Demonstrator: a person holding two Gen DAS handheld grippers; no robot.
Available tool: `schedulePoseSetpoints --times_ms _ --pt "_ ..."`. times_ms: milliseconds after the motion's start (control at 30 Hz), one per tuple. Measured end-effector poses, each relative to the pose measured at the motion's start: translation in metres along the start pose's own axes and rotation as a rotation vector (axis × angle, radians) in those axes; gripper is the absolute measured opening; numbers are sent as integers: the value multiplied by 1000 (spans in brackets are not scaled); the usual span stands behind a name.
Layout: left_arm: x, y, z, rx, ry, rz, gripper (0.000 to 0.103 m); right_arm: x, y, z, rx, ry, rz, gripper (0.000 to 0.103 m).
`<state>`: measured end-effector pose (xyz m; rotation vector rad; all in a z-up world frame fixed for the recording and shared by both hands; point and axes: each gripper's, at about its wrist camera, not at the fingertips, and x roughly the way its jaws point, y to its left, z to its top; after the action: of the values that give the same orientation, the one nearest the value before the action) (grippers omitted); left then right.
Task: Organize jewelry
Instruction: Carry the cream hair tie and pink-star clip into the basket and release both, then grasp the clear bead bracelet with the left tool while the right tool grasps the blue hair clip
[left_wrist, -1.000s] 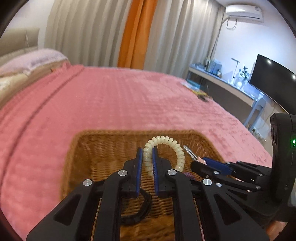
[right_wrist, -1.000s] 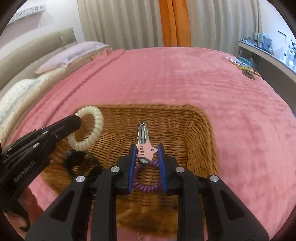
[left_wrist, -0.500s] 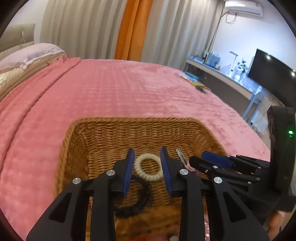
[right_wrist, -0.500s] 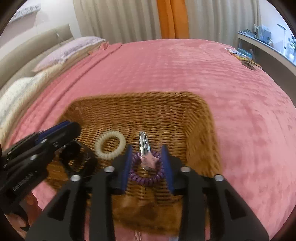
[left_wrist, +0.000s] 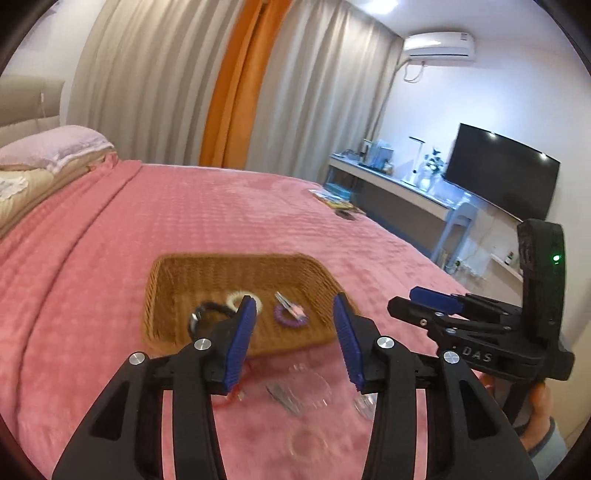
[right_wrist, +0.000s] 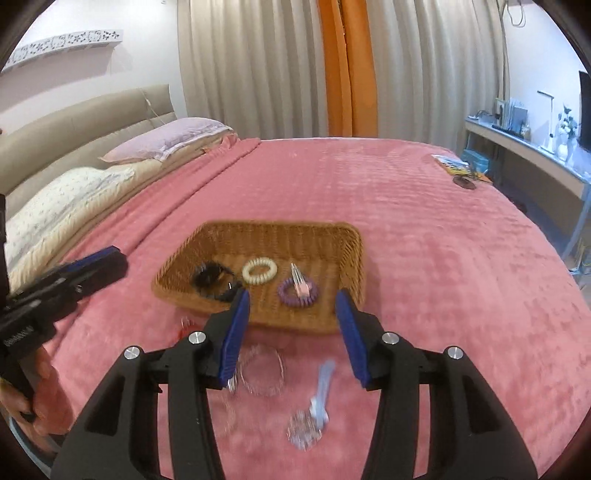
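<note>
A wicker basket (right_wrist: 352, 243) (left_wrist: 177, 273) sits on the pink bedspread. In it lie a black hair tie (right_wrist: 208, 278) (left_wrist: 207, 314), a cream coil hair tie (right_wrist: 259, 270) (left_wrist: 236, 297), and a purple coil hair tie (right_wrist: 297, 293) (left_wrist: 290, 317) with a pink star hair clip (right_wrist: 300, 282) (left_wrist: 290, 306) on it. In front of the basket lie clear bracelets (right_wrist: 262, 371) (left_wrist: 308, 387), a silver clip (right_wrist: 321, 387) (left_wrist: 282, 397), a sparkly piece (right_wrist: 303, 430) and a red item (left_wrist: 227, 395). My left gripper (left_wrist: 293, 343) (right_wrist: 92, 266) and right gripper (right_wrist: 291, 336) (left_wrist: 436, 299) are open, empty, held above the near items.
Pillows (right_wrist: 166, 138) and the headboard (right_wrist: 74, 118) are at the left. A desk (left_wrist: 391, 188) with a monitor (left_wrist: 502, 173) stands along the right wall. A booklet and a dark item (right_wrist: 461, 173) lie at the bed's far right edge.
Both grippers let go of their pieces, the cream hair tie and the star clip, into the basket. Both opened wide and pulled back and up, bringing the loose items in front into view.
</note>
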<state>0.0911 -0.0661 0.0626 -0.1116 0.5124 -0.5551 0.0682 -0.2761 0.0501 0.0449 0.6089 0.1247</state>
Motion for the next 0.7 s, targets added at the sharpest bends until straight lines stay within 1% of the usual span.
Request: schedulePoseSetpoints --times_ms 133,267,300,333,400,500,567,700 --pt "-13 -9 -29 7 18 0 42 -3 -5 -32 8 25 -15 45" --pt "-10 -8 -60 -4 57 -8 42 12 -12 -57 23 59 -35 45" --pt "-7 -7 -67 -8 68 -7 43 16 -14 -62 25 64 -38 45" --pt "-4 -6 -71 -11 75 -5 48 22 -15 -67 27 72 -42 45" --pt "8 -3 -84 -11 103 13 53 36 -19 -74 47 97 -45 45" --pt "30 0 -99 -17 184 20 54 57 -25 -83 72 138 -52 45" --pt "43 3 -107 -20 227 40 53 66 -29 -87 86 160 -58 45" --pt "60 11 -117 -50 283 38 52 78 -40 -91 127 193 -27 45"
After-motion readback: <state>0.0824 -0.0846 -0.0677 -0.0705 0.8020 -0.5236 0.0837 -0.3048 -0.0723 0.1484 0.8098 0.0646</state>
